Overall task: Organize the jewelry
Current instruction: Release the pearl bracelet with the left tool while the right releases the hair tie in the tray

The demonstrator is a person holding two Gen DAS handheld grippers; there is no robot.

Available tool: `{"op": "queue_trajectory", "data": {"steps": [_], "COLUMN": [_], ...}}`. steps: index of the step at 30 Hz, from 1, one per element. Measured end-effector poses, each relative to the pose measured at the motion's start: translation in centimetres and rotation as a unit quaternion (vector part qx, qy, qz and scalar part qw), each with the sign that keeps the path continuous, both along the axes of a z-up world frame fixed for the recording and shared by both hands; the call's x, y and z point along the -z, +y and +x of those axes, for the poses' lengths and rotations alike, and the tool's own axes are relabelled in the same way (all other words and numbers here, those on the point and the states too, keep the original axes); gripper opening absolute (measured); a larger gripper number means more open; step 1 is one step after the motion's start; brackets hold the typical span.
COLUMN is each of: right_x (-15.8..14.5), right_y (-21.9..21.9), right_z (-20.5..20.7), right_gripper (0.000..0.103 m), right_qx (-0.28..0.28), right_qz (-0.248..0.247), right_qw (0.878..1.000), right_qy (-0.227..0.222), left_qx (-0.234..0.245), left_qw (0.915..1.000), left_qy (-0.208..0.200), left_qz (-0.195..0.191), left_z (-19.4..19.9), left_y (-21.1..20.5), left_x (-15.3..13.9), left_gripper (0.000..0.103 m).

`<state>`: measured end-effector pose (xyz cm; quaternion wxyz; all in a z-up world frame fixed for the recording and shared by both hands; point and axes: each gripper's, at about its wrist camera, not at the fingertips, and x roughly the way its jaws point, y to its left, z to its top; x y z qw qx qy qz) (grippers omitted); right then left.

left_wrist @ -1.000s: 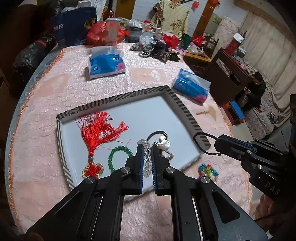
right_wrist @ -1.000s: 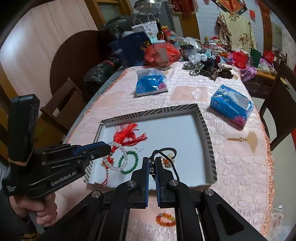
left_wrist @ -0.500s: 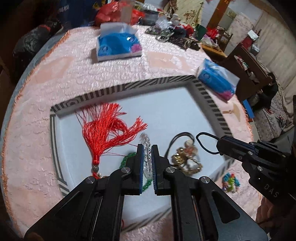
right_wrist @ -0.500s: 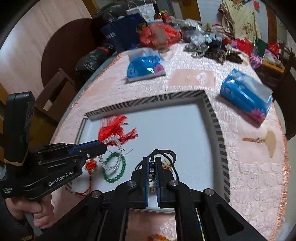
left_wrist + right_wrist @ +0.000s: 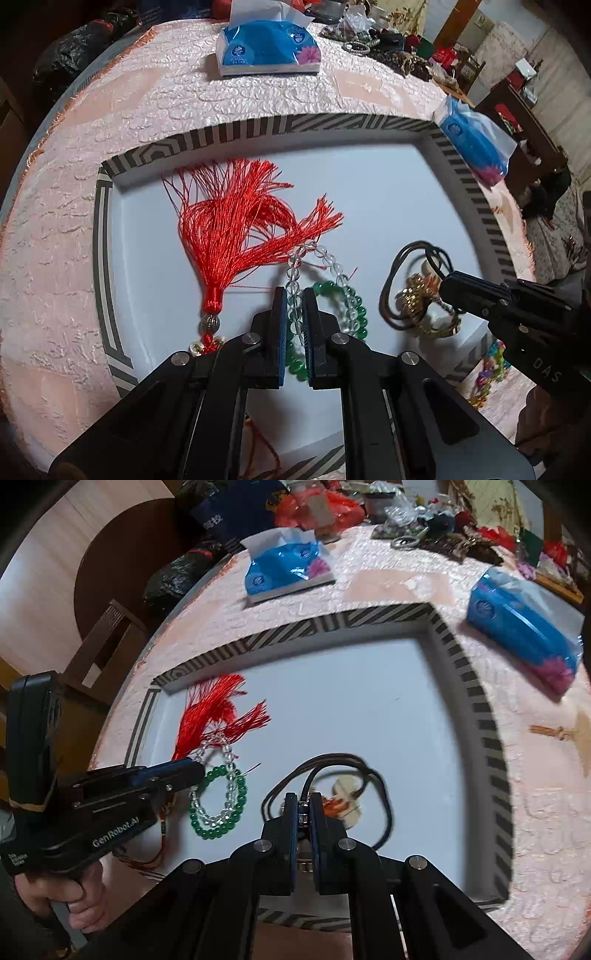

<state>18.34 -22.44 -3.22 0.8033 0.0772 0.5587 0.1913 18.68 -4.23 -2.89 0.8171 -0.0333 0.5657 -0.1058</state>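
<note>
The left gripper (image 5: 294, 295) is pinched on the clear bracelet (image 5: 295, 291), its beads caught between the pads, and the rest of the loop drapes over the green bracelet (image 5: 354, 314) on the tray floor. The right gripper (image 5: 300, 805) is pressed together on the black cord (image 5: 332, 760) of the necklace; its gold and cream pendant (image 5: 345, 799) sits just beyond the fingertips, on or barely above the white floor.

Compared with a second ago, both grippers have come down toward the tray (image 5: 332, 127). Then the clear beads and the cord hung above it; now the beads touch the green bracelet and the cord loops lie out on the white surface. The red tassel (image 5: 236, 236) fills far more of the left view, with the clear loop's far end touching its fringe.

So both pieces look about ready to set down. The clear bracelet is landing on top of the green one, though, so they may tangle unless it is shifted aside before release.

Outside the tray, a multicoloured bead bracelet (image 5: 489, 363) lies on the pink cloth (image 5: 110, 110) by the near right corner, apparently still to be collected. Two tissue packs (image 5: 267, 48) sit further off.
</note>
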Motion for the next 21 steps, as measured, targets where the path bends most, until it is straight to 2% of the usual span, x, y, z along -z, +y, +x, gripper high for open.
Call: {"op": "queue_trajectory", "data": {"steps": [4, 6, 9, 11, 13, 21], "right_x": [0.5, 0.5, 0.1, -0.3, -0.8, -3.0], "right_y": [0.3, 0.4, 0.3, 0.1, -0.1, -3.1], "right_z": [0.3, 0.2, 0.1, 0.0, -0.3, -2.5], "right_gripper": [0.006, 0.006, 0.007, 0.015, 0.021, 0.021], "right_qx": [0.001, 0.002, 0.002, 0.006, 0.011, 0.048], "right_qz": [0.009, 0.009, 0.009, 0.009, 0.008, -0.004], "right_qw": [1.000, 1.000, 1.000, 1.000, 1.000, 0.999], "right_qy": [0.015, 0.015, 0.011, 0.007, 0.001, -0.024], "left_qx": [-0.004, -0.005, -0.005, -0.010, -0.012, 0.008], "left_qw": [1.0000, 1.0000, 1.0000, 0.9999, 0.9999, 0.9996], "left_qy": [0.006, 0.006, 0.002, -0.004, -0.009, -0.029], "left_qz": [0.000, 0.000, 0.002, 0.002, 0.004, -0.005], "left_z": [-0.1, -0.1, -0.2, -0.3, -0.4, -2.1], "left_y": [0.2, 0.2, 0.2, 0.3, 0.3, -0.7], "left_x": [0.4, 0.4, 0.2, -0.2, -0.5, -2.7], "left_gripper": [0.007, 0.012, 0.029, 0.039, 0.041, 0.042]}}
